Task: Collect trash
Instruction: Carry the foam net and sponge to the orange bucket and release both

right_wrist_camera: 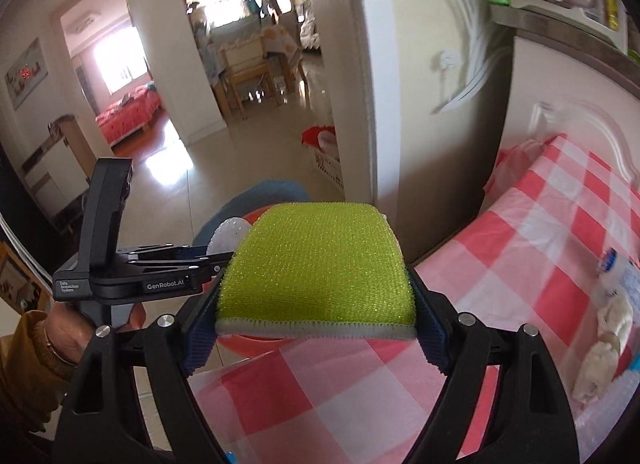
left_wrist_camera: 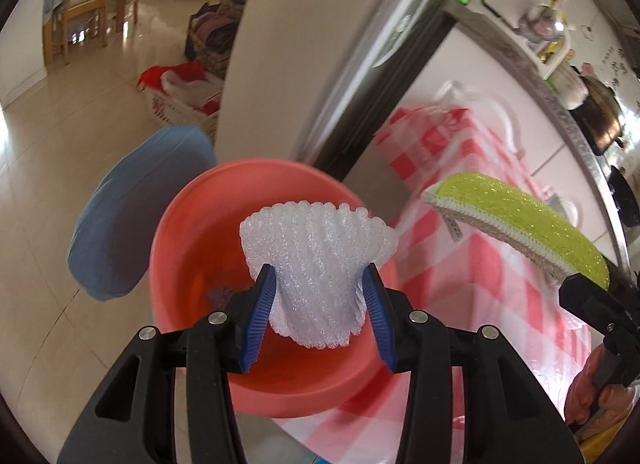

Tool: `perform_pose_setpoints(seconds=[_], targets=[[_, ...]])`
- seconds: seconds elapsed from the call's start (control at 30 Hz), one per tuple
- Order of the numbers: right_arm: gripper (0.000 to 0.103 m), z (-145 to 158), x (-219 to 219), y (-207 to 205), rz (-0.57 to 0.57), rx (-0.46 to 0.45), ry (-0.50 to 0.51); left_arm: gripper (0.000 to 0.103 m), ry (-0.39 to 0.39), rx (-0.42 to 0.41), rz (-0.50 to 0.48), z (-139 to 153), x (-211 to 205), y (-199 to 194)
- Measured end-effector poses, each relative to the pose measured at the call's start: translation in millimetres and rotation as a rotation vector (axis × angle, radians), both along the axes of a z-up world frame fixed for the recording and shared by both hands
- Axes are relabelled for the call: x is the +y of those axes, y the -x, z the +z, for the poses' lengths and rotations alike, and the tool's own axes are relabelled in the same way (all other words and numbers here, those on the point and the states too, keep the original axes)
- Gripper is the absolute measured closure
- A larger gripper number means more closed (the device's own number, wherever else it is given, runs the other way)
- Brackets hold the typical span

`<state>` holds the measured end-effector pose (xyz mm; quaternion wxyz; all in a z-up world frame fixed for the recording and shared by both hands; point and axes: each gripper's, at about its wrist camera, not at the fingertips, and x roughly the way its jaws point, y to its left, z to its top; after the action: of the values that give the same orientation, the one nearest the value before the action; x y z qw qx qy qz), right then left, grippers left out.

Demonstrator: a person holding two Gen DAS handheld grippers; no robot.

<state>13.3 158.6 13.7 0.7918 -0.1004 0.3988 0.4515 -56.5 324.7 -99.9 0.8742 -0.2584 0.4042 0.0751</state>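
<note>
A white foam fruit net (left_wrist_camera: pixel 316 264) hangs over the open mouth of a coral-pink bin (left_wrist_camera: pixel 188 220), and my left gripper (left_wrist_camera: pixel 319 270) is shut on it, its blue pads pressing into both sides. At the bottom of the bin lies a small dark scrap (left_wrist_camera: pixel 218 296). My right gripper (right_wrist_camera: pixel 318 304) is shut on a yellow-green scouring sponge (right_wrist_camera: pixel 320 264), which it holds flat above the table's edge. In the left wrist view the sponge (left_wrist_camera: pixel 520 224) reaches in from the right. The right wrist view has the left gripper (right_wrist_camera: pixel 208 254) and foam net (right_wrist_camera: pixel 232 234) just left of the sponge.
A table under a red-and-white checked cloth (right_wrist_camera: pixel 520 256) carries a plastic bottle (right_wrist_camera: pixel 616 276) and crumpled white tissues (right_wrist_camera: pixel 612 324) near its right edge. A blue round cushion or lid (left_wrist_camera: pixel 132 216) is beside the bin. A white wall corner (left_wrist_camera: pixel 272 64) and a laundry basket (left_wrist_camera: pixel 180 104) lie beyond.
</note>
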Motion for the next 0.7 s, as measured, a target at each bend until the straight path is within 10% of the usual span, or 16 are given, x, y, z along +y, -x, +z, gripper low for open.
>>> perform_pose_setpoints(seconds=[0.3, 0.7], targets=[[0.017, -20, 52, -2, 0.096, -0.018, 0.108, 0.05, -0.006, 0.059, 0.027, -29, 10, -3], [0.01, -28, 57, -8, 0.041, -0.002, 0.082, 0.013, -0.098, 0.076, 0.126, -31, 18, 10]])
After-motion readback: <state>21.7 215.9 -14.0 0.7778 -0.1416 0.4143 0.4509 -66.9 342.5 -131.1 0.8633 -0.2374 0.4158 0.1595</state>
